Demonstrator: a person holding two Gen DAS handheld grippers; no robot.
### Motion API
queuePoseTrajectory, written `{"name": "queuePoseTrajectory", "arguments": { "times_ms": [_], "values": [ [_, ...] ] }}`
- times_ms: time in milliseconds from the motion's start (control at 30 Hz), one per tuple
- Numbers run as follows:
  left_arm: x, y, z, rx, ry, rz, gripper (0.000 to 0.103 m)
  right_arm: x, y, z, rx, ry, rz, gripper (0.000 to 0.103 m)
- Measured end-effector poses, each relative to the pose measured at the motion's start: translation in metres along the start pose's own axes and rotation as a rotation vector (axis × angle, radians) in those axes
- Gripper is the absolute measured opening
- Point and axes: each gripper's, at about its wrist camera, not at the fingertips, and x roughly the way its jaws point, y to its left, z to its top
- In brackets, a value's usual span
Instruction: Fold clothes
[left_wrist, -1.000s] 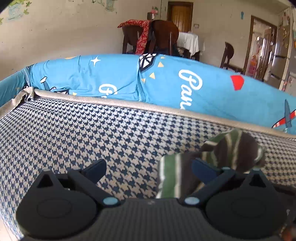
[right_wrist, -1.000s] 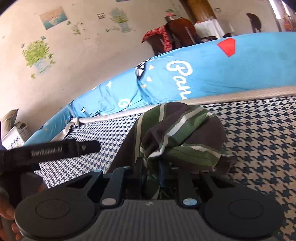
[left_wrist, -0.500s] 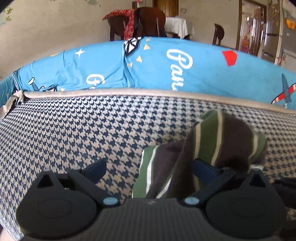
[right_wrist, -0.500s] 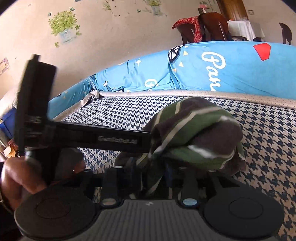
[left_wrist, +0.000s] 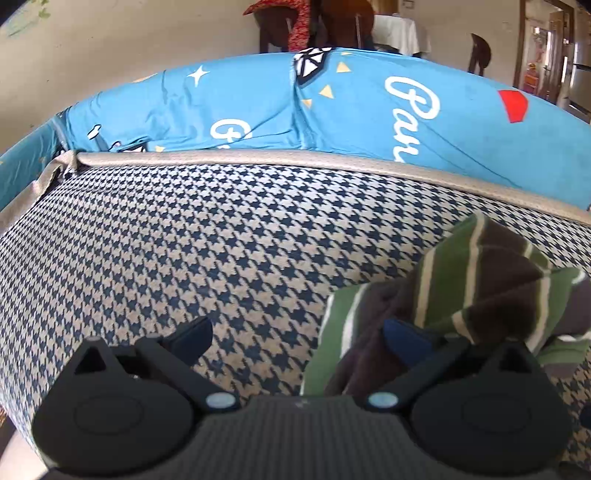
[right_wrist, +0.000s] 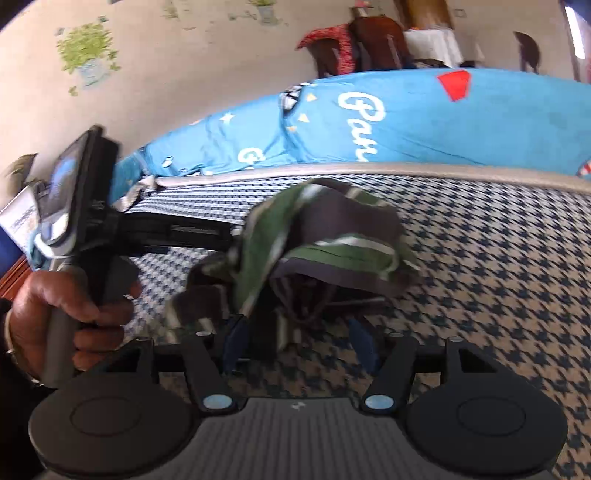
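Observation:
A crumpled green and brown striped garment (left_wrist: 480, 288) lies bunched on the houndstooth sofa seat (left_wrist: 221, 240). My left gripper (left_wrist: 297, 334) is open wide, its right finger (left_wrist: 402, 338) against the garment's edge and its left finger over bare seat. In the right wrist view the garment (right_wrist: 325, 236) is heaped just ahead of my right gripper (right_wrist: 297, 343), which stands open with a strip of the cloth hanging between its jaws. The left gripper's body (right_wrist: 166, 232), held by a hand (right_wrist: 70, 310), reaches in from the left; its tips are hidden behind the cloth.
A blue printed cover (left_wrist: 332, 103) drapes the sofa back behind a beige piping edge (left_wrist: 258, 157). Bare seat (right_wrist: 498, 277) stretches to the right of the garment. Chairs and a table (left_wrist: 399, 33) stand far behind the sofa.
My right gripper, shut on the garment before, has opened and the cloth has slumped forward. The left gripper has moved closer to the garment, staying open.

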Motion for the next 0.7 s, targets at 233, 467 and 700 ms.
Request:
{"name": "queuePoseTrajectory", "arguments": {
  "times_ms": [233, 467, 700],
  "values": [
    [0.004, 0.001, 0.001, 0.013, 0.000, 0.018, 0.103, 0.018, -0.028, 0.013, 0.138, 0.003, 0.044, 0.070],
    [-0.016, 0.004, 0.007, -0.017, -0.035, -0.075, 0.103, 0.049, -0.029, 0.037, 0.130, -0.007, 0.146, 0.050],
    [-0.057, 0.004, -0.003, 0.055, -0.132, -0.255, 0.103, 0.065, -0.024, 0.066, 0.096, -0.076, 0.184, 0.015]
  ]
}}
